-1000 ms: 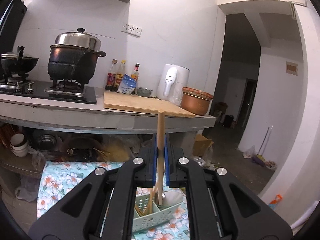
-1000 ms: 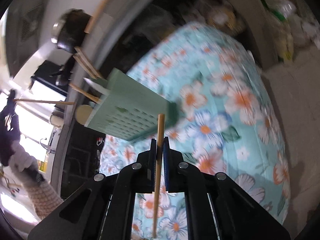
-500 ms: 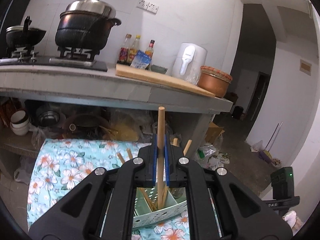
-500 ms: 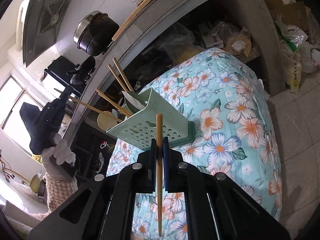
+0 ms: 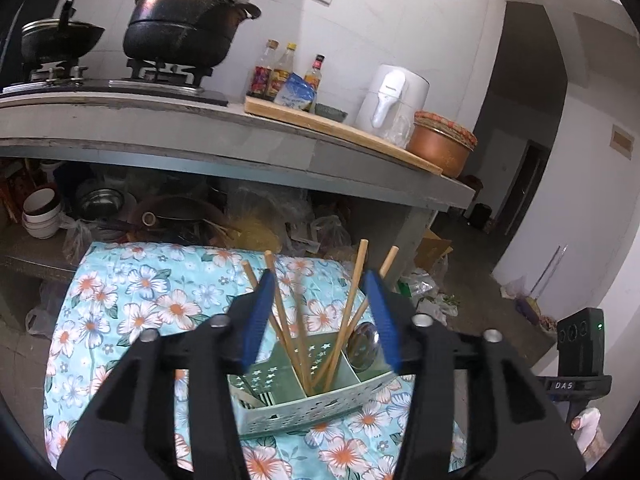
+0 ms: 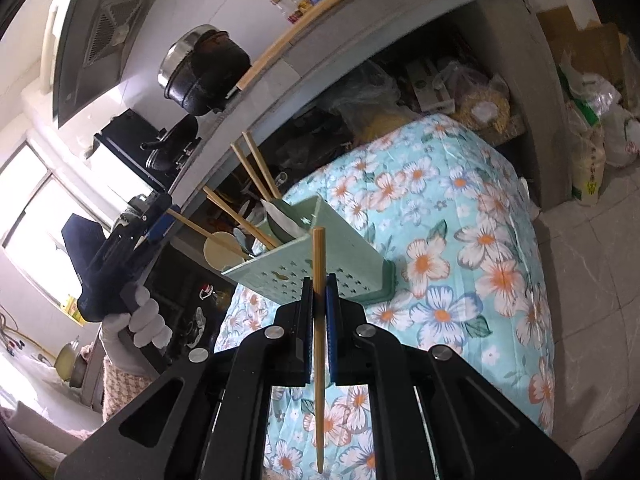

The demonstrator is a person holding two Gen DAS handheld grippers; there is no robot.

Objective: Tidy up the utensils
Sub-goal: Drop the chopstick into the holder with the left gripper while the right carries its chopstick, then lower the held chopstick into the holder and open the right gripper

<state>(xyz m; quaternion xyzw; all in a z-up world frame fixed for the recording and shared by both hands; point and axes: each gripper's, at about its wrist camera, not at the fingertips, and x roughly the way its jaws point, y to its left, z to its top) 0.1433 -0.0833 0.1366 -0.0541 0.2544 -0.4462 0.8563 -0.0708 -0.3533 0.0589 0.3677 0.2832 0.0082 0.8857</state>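
Observation:
A pale green utensil holder point(image 5: 304, 408) stands on the flowered cloth point(image 5: 140, 300), with several wooden chopsticks point(image 5: 352, 308) and a metal spoon point(image 5: 364, 344) upright in it. My left gripper point(image 5: 320, 312) hovers just over it with its jaws opening. The chopsticks stand loose between the blue pads point(image 5: 260, 316), untouched. In the right wrist view the holder point(image 6: 320, 264) lies ahead, and the left gripper point(image 6: 132, 236) is beyond it in a gloved hand point(image 6: 144, 320). My right gripper point(image 6: 319, 292) is shut on one chopstick point(image 6: 319, 344), held upright near the holder's side.
Behind the cloth-covered table runs a grey counter point(image 5: 240, 148) with a stove, black pots point(image 5: 188, 28), bottles, a cutting board point(image 5: 340, 128), a white appliance point(image 5: 392, 96) and a copper bowl point(image 5: 440, 148). Bowls, pans and bags fill the space beneath. Tiled floor lies right.
My left gripper sank toward the holder and let go of its chopstick, which now stands in the holder. My right gripper rose a little, still clamping its chopstick.

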